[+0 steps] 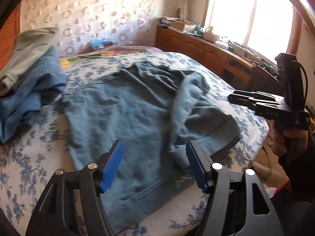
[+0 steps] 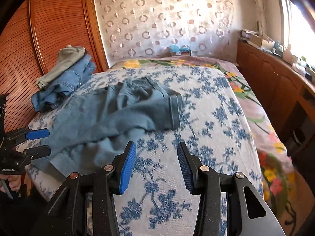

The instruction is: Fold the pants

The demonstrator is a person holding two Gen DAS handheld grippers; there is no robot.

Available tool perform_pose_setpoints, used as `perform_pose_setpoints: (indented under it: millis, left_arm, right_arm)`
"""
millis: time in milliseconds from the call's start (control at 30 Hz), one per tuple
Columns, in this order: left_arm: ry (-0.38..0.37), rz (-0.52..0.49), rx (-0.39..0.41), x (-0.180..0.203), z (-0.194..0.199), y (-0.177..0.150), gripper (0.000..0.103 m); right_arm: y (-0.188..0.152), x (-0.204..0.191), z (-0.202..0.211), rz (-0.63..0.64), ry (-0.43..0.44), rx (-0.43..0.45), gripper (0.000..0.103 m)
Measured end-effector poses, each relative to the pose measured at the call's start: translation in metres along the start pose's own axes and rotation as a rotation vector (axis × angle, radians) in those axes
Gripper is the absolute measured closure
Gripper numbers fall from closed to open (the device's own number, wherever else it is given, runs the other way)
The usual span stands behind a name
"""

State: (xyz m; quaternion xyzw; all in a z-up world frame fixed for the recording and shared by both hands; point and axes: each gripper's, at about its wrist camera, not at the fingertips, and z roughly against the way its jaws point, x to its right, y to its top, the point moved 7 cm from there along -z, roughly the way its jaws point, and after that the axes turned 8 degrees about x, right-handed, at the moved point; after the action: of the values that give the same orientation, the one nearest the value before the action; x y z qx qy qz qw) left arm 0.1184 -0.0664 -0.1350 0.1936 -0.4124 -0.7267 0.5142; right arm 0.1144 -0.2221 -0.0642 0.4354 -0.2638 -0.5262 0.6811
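A pair of blue-grey pants (image 1: 128,108) lies crumpled on the blue-flowered bedspread (image 1: 29,157), one leg doubled over the rest. My left gripper (image 1: 153,145) hovers over the pants' near end, open, with nothing pressed between its blue pads. In the right wrist view the pants (image 2: 110,114) lie left of centre. My right gripper (image 2: 157,145) is open over bare bedspread (image 2: 206,127), just right of the cloth's near edge. Each gripper shows in the other's view: the right gripper (image 1: 232,98) at the pants' right side, the left gripper (image 2: 44,141) at their left edge.
A pile of other clothes (image 1: 29,82), blue denim under a grey garment, sits at the bed's far left (image 2: 67,78). A wooden sideboard (image 2: 275,82) with clutter runs along the right under a bright window. A slatted wooden door (image 2: 39,29) stands left. A floral cover (image 2: 256,118) hangs off the bed's right side.
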Motion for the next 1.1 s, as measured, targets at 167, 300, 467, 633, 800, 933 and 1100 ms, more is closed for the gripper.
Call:
perform_pose_setpoints:
  millis: [167,300,467,633,800,933,1100]
  left_arm:
    - [-0.047,-0.010,-0.035,0.015,-0.009,-0.005,0.056]
    - [-0.090,-0.040,-0.066,0.028,-0.012,-0.012,0.065]
    - [-0.105,-0.056,-0.076,0.033,-0.015,-0.016,0.074]
    - [-0.098,-0.075,-0.073,0.035,-0.015,-0.017,0.088]
    - [-0.105,-0.092,-0.019,0.038,0.002,-0.006,0.095]
    - [-0.104,-0.062,0.048,0.032,0.031,0.009,0.095]
    - [-0.044,-0.030,0.085,0.007,0.056,0.013,0.095]
  right_arm:
    - [-0.004,-0.002,-0.004,-0.009,-0.008,-0.016,0.058]
    - [-0.007,0.000,-0.007,-0.014,-0.011,-0.025,0.058]
    - [-0.006,0.000,-0.015,-0.013,-0.015,-0.031,0.058]
    - [-0.011,0.010,-0.010,-0.022,-0.025,-0.029,0.058]
    - [-0.015,0.015,-0.009,-0.037,-0.032,-0.036,0.058]
    - [-0.011,0.016,-0.008,-0.039,-0.034,-0.030,0.058]
    - [-0.003,0.010,-0.010,-0.029,-0.026,-0.017,0.058]
